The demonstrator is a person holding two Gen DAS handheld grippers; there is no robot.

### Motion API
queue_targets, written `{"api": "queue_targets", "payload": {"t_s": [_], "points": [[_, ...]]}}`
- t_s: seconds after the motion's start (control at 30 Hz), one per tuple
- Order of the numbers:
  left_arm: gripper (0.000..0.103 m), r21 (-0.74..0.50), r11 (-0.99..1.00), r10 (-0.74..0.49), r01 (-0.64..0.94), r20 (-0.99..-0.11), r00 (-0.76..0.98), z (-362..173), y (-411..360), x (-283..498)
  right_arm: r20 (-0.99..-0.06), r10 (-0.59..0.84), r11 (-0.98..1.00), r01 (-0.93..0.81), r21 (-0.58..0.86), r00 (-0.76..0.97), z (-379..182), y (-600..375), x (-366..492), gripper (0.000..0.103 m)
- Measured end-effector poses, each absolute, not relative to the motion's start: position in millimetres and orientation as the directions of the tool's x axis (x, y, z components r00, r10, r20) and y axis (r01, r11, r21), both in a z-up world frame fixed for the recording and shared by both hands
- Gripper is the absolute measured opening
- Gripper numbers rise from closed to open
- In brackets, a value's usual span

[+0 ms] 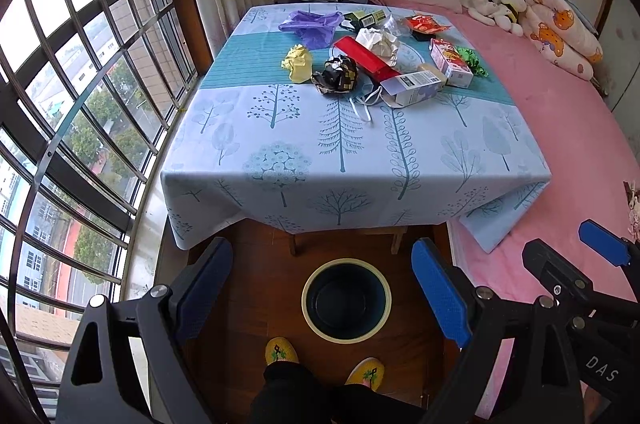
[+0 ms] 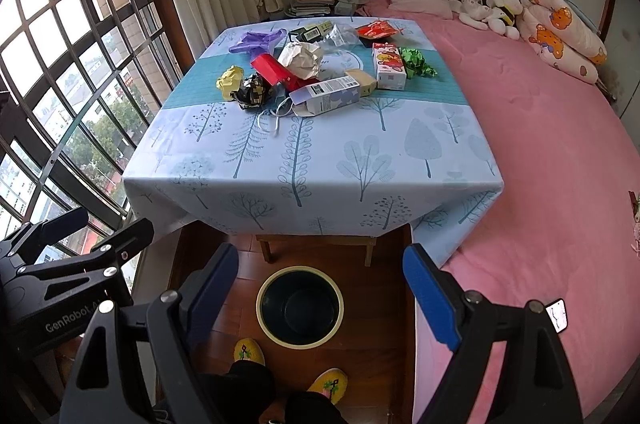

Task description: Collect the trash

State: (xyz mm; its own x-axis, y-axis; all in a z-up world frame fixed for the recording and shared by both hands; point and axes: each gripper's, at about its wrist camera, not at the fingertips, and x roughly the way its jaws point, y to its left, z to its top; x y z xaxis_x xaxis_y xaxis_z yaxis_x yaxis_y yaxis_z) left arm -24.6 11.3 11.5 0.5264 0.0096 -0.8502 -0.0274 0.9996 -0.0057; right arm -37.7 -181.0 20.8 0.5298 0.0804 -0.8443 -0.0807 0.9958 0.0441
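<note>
Both grippers hang apart over the floor, left gripper (image 1: 320, 288) and right gripper (image 2: 320, 294) each with jaws spread wide and nothing between them. Trash sits heaped on the far half of the tablecloth (image 1: 360, 151): yellow paper wad (image 1: 298, 63), red box (image 1: 366, 57), white carton (image 1: 414, 88), purple bag (image 1: 310, 25), and what looks like a mask under the carton. Empty bin (image 1: 346, 298) stands on the floor by yellow slippers (image 1: 281, 350).
</note>
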Motion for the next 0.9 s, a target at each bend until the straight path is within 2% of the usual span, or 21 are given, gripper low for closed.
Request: {"api": "queue_targets", "payload": {"t_s": [0.5, 0.9], "points": [[0.09, -0.002, 0.999, 0.021, -0.043, -0.848, 0.53, 15, 13, -26, -0.84, 0.091, 0.995, -0.089, 0.051, 0.535, 26, -176, -31, 0.085], [0.09, 0.007, 1.0, 0.022, -0.031, -0.841, 0.541, 30, 16, -12, -0.802, 0.121, 0.992, -0.087, 0.086, 0.585, 37, -178, -15, 0.085]]}}
